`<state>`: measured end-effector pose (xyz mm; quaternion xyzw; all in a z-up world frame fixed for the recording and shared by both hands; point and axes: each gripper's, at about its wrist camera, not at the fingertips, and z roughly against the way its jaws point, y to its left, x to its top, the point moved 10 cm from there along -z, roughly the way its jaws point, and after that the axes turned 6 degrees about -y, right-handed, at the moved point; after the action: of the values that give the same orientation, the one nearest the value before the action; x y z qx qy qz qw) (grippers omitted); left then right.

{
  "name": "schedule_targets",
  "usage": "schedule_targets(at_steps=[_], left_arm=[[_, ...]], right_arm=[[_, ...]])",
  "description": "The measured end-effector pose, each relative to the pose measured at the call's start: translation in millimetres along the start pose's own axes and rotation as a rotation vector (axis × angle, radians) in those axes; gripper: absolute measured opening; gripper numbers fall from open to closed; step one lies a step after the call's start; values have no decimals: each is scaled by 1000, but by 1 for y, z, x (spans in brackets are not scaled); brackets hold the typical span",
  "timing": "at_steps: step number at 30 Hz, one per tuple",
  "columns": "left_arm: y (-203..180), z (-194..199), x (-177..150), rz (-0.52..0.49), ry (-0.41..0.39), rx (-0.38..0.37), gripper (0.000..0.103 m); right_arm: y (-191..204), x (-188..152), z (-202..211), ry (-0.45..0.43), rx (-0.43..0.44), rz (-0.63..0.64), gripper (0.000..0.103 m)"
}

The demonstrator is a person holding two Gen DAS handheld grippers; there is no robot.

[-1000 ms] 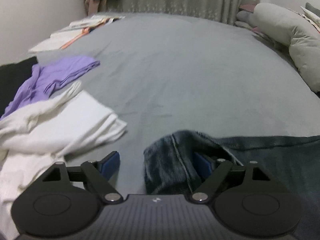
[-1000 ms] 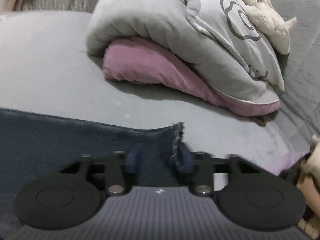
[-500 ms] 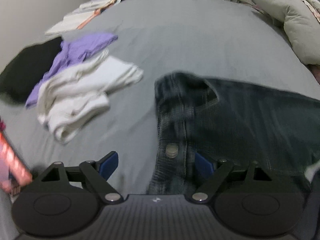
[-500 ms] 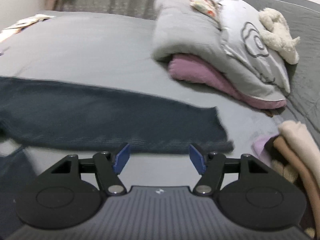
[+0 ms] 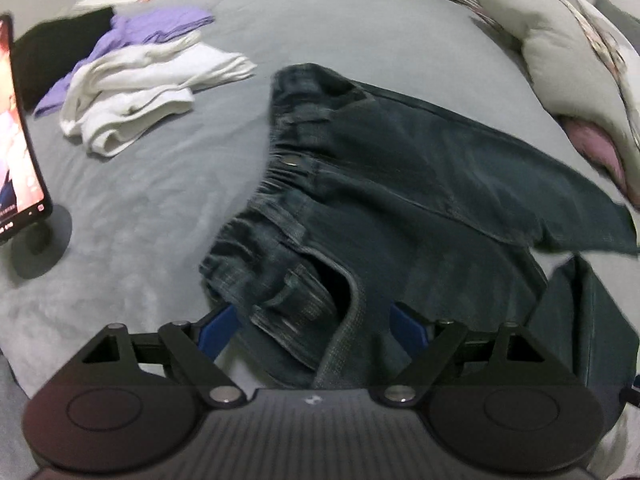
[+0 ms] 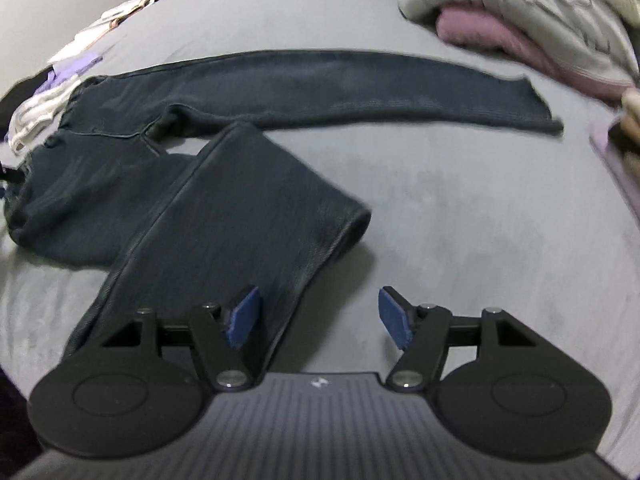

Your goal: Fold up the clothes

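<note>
Fingers of both grippers, left (image 5: pixel 310 330) and right (image 6: pixel 316 314), now apart, empty, drawn back. Jeans (image 6: pixel 224 216) released flat on bed (image 6: pixel 460 208), far leg toward 2 o'clock. Folding not begun.

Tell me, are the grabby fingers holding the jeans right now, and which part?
Nothing is held. Both grippers are open: the left gripper sits over the waistband of the jeans, and the right gripper is beside the nearer leg, pads not pressing.
</note>
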<state>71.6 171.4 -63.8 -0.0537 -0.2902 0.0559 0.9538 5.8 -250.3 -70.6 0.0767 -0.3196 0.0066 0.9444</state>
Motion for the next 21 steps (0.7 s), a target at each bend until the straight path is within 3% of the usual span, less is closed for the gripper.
schedule_targets(at_steps=[3,5,6,10,15,21], left_arm=[[-19,1,-10,-36,10,-47,84],[-30,0,-19,-74,29,-51,84],[-34,-1,-23,-95,36,-45,84],[-40,-1,-31,-164,47,-15,84],[-37,0,-34,-166,60,-29,84],[-38,5,-34,-177,65,-44,84]], right_arm=[[10,-15,-5,32,70,-62,67],[24,-27,-12,51,151,-59,46],[29,-32,-12,64,189,-56,26],[32,-30,9,88,218,75,16],[-3,-7,63,143,38,408,15],[-67,11,80,259,-220,583,15]])
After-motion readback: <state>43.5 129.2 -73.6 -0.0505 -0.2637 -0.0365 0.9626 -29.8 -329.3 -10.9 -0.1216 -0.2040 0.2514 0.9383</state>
